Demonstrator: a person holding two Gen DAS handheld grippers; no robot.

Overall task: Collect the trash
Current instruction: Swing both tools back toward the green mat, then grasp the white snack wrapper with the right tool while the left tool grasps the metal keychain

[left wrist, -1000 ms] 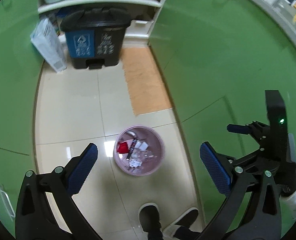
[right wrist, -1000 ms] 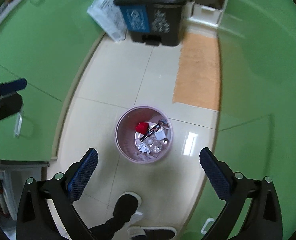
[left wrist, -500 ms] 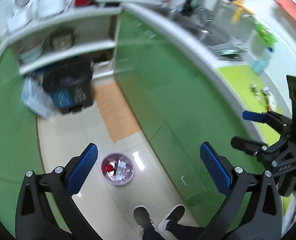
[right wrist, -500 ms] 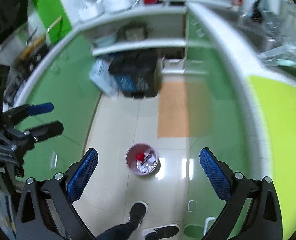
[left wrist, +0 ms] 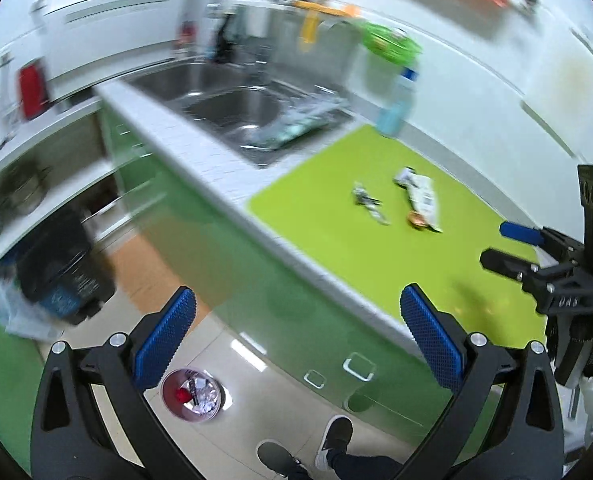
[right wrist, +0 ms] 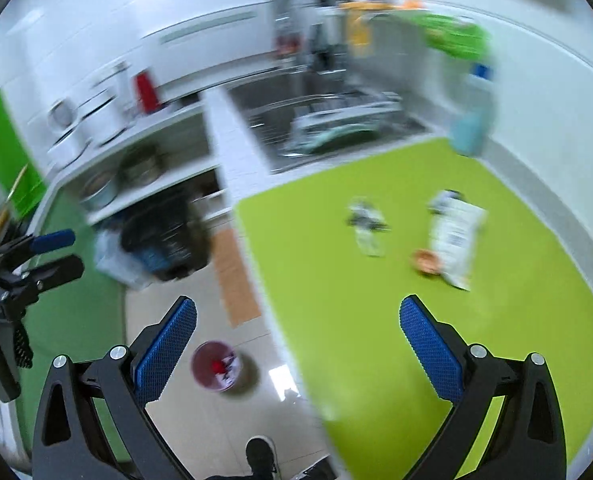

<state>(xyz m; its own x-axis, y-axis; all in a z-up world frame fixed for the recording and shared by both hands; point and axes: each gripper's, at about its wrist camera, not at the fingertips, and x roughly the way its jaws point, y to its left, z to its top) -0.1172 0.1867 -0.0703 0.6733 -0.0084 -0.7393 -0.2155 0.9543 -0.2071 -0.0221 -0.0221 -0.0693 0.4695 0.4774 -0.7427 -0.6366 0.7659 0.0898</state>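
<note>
The left gripper (left wrist: 296, 332) was wide open and held nothing; its blue pads (left wrist: 164, 336) looked bumpy. The right gripper (right wrist: 296, 344) was wide open and empty too. On the smooth lime-green counter mat (right wrist: 376, 320) lay a crumpled white wrapper (right wrist: 456, 236), a small twisted wrapper (right wrist: 366, 226) and a round orange bit (right wrist: 426, 262). Down on the shiny floor tiles stood a round pink bin (left wrist: 192, 394) with trash inside

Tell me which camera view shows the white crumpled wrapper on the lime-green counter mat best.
The left wrist view: the white crumpled wrapper is fairly sharp there. The right wrist view shows it larger but motion-blurred.
</note>
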